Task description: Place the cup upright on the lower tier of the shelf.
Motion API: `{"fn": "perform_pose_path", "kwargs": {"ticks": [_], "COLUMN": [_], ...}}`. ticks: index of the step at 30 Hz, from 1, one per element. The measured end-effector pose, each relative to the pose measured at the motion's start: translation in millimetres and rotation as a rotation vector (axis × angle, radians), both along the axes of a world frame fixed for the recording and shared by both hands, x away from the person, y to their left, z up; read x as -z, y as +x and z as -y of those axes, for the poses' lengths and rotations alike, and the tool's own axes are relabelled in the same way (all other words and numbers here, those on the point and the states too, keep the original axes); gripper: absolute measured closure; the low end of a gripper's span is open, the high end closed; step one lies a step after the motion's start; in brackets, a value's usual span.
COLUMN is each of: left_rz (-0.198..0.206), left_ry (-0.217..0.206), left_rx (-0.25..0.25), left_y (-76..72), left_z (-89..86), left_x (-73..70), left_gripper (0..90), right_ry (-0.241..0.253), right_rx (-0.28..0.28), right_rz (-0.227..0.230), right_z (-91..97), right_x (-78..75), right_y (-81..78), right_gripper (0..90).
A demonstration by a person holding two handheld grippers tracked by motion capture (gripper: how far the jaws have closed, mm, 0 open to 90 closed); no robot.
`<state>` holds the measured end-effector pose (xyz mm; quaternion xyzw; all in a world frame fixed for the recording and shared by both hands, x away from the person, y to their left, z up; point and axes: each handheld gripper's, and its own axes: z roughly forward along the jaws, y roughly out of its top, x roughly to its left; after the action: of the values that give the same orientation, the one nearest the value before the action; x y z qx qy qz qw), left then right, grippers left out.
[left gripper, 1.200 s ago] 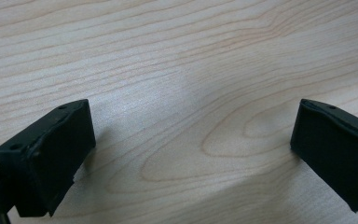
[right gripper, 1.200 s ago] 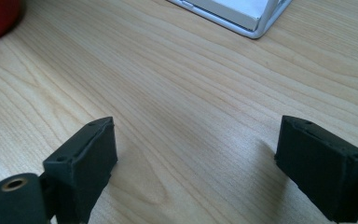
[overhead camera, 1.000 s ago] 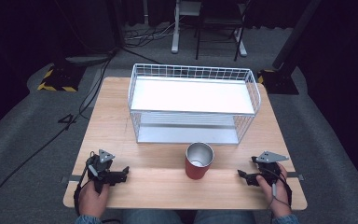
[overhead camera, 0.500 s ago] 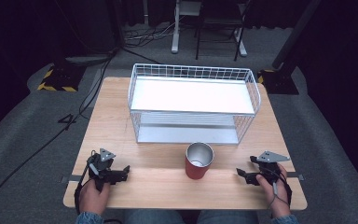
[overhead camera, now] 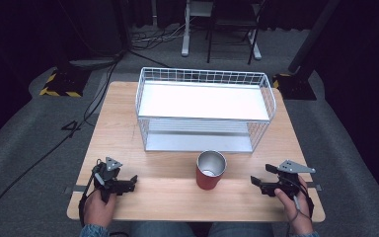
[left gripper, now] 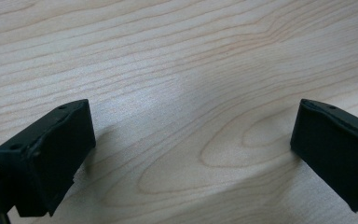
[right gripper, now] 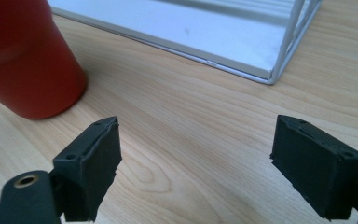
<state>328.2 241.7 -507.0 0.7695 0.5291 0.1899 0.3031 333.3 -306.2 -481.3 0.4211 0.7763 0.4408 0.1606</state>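
Note:
A red cup (overhead camera: 210,171) with a shiny metal inside stands upright on the wooden table (overhead camera: 177,197), just in front of a white two-level wire rack (overhead camera: 205,106). My left gripper (overhead camera: 131,181) rests near the table's front left, open, with bare wood between its jaws (left gripper: 193,154). My right gripper (overhead camera: 256,182) sits at the front right, open and empty, pointing toward the cup. In the right gripper view the cup (right gripper: 25,60) is at the upper left, a short way beyond the gripper (right gripper: 196,161), and the rack's bottom shelf (right gripper: 182,28) lies behind.
The rack takes up the middle and back of the table. Bare wood lies on both sides of it and along the front edge. Beyond the table are grey floor, cables (overhead camera: 79,123) and chair legs (overhead camera: 217,34).
My right gripper has edged slightly left toward the cup. The left gripper and the cup have stayed put.

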Motion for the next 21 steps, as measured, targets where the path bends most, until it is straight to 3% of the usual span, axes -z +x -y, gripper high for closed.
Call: {"fn": "perform_pose_path", "kwargs": {"ticks": [5, 12, 21], "left_rz": [0.000, -0.001, -0.001], "left_ry": [0.000, 0.001, 0.000], "left_rx": [0.000, 0.001, 0.000], "left_y": [0.0, 0.0, 0.0], "left_z": [0.0, -0.1, 0.0], "left_x": [0.0, -0.1, -0.1], "left_gripper": [0.0, 0.0, 0.0], "right_ry": [0.020, 0.065, 0.085], "right_rx": [-0.027, -0.091, -0.141], "right_rz": [0.021, 0.084, 0.082], "right_z": [-1.4, -7.2, -23.5], "right_x": [-4.4, -11.4, -18.8], "right_y": [-4.6, -13.3, -21.8], "right_gripper": [16.1, 16.0, 16.0]}}
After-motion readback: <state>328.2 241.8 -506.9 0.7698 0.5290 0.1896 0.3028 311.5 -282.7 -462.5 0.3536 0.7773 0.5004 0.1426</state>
